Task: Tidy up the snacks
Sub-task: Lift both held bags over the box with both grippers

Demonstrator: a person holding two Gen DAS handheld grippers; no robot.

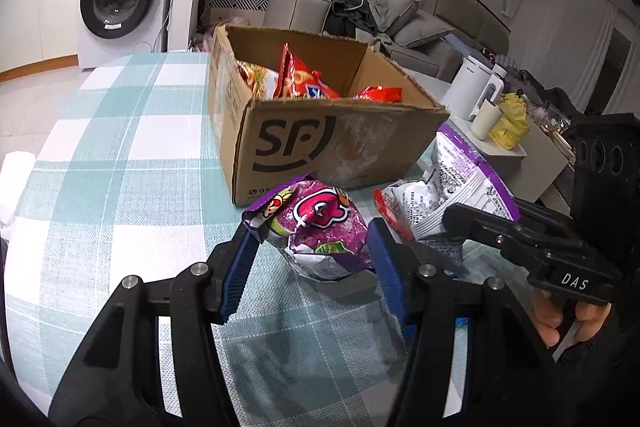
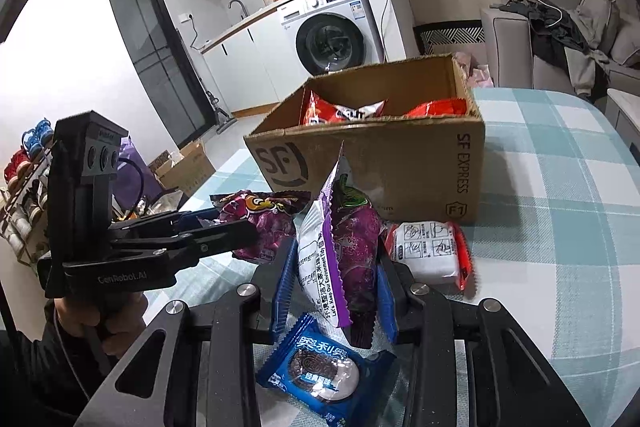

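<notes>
Left wrist view: left gripper clamped on purple snack bag, before cardboard box on checked tablecloth. Right wrist view: right gripper clenched around second purple bag; blue biscuit packet below.

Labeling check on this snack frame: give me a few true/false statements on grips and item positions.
1. Each gripper holds a purple snack bag. True: the left gripper is shut on a purple snack bag, and the right gripper is shut on a second purple bag.
2. The cardboard box is empty. False: red snack bags are inside.
3. The blue cookie packet lies on the tablecloth in front of the right gripper. True.
4. The white and red packet is inside the box. False: it lies on the tablecloth near the box's front wall.
</notes>
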